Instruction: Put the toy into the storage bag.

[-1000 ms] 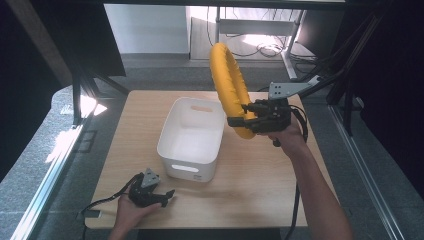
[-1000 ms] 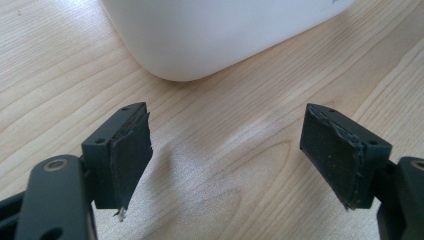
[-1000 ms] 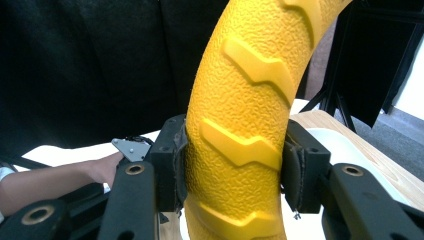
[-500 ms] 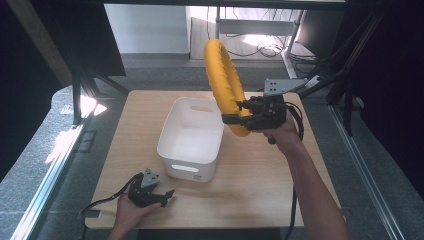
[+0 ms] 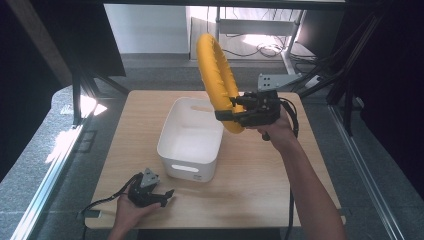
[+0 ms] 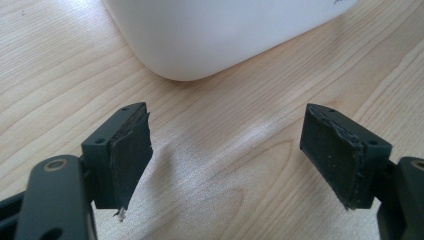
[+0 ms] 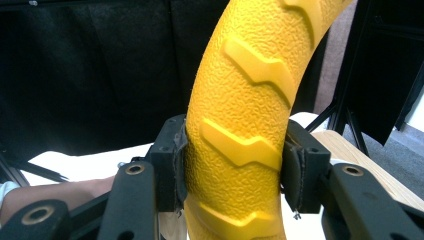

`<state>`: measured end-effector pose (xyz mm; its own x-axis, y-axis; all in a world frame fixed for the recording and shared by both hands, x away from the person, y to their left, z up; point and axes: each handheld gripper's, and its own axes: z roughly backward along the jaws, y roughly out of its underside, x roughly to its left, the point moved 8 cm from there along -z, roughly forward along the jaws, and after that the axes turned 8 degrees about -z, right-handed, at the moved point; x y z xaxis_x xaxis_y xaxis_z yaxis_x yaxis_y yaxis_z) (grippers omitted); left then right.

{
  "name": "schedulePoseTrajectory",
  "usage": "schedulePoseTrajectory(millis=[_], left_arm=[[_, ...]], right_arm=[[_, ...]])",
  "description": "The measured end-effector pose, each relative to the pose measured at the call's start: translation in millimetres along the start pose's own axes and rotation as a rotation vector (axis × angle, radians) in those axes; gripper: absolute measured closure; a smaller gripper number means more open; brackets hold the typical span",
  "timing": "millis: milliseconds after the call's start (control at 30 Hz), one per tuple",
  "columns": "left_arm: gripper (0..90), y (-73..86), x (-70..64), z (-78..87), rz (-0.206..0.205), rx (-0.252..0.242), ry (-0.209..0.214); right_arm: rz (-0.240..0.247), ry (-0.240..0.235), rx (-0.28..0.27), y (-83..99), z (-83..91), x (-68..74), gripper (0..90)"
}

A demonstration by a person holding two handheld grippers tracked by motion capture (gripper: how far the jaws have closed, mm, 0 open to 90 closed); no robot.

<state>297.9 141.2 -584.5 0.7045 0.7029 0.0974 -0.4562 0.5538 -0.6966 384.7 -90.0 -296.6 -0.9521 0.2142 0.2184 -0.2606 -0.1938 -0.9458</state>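
Yellow textured rubber ring with raised chevron treads (image 5: 216, 80): clamped near its lower arc by the right gripper (image 5: 235, 112), held upright in the air over the right rim of the white rectangular plastic bin (image 5: 192, 137). Since a second ago, ring and gripper have shifted leftward toward the bin. Left gripper (image 5: 162, 196): unchanged, resting low on the light wooden table (image 5: 260, 185) just before the bin's near corner, jaws spread wide and empty. Right gripper view: both pads (image 7: 176, 162) pressed against the ring's pebbled surface. Left gripper view: bin's rounded corner (image 6: 210, 35) close ahead, wood grain between pads (image 6: 131, 155).
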Motion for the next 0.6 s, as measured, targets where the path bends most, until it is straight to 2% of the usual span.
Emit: schedulePoseTrajectory(millis=[600], left_arm=[[20.8, -0.2, 0.1, 0.2, 0.0, -0.005, 0.0]], right_arm=[[0.006, -0.04, 0.006, -5.6, -21.7, 5.1, 51.3]])
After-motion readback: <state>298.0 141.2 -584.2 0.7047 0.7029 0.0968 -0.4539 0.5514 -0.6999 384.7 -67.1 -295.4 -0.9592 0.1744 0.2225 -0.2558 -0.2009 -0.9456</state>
